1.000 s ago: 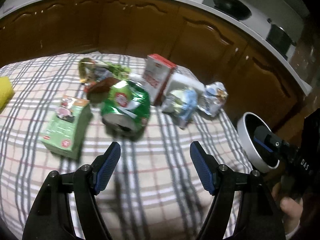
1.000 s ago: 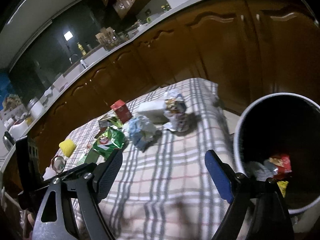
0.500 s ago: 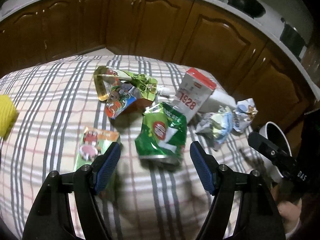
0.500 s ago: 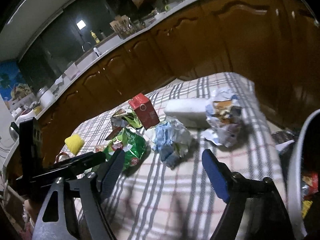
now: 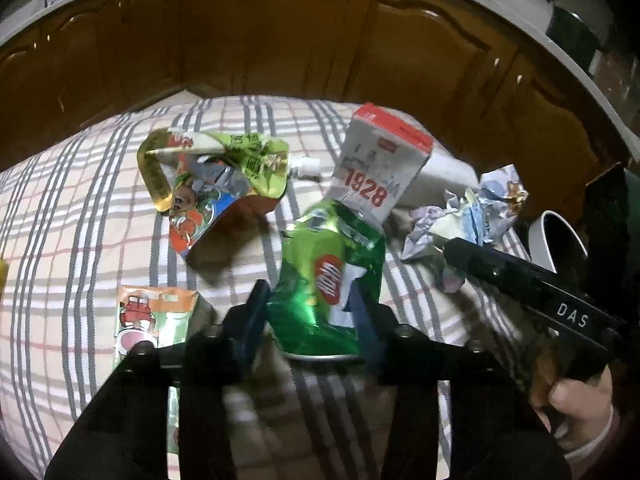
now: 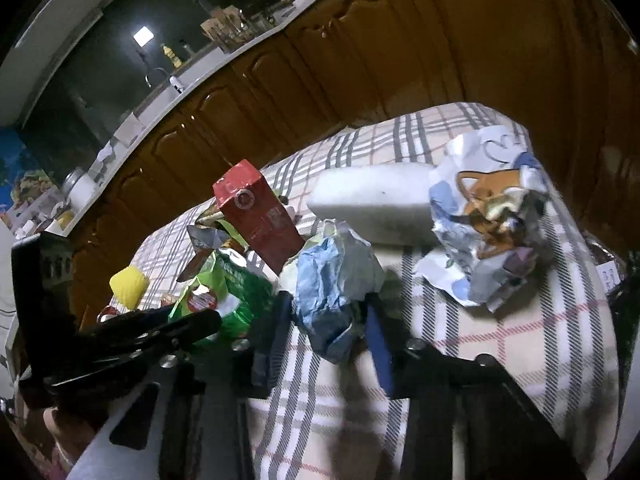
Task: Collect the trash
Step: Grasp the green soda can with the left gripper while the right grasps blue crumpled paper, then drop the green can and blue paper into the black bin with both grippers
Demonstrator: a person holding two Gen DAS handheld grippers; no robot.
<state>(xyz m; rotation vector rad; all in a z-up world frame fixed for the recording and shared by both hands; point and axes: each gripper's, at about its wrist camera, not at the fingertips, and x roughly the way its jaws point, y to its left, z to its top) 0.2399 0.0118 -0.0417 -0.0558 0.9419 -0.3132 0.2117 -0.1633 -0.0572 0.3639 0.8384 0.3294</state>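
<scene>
With its jaws just closing, the left gripper clamps the crushed green can on the plaid tablecloth; a red-topped carton stands at the can's one o'clock, a foil pouch at its ten o'clock. Likewise just closing, the right gripper pinches the crumpled blue wrapper, with a white block at its one o'clock.
</scene>
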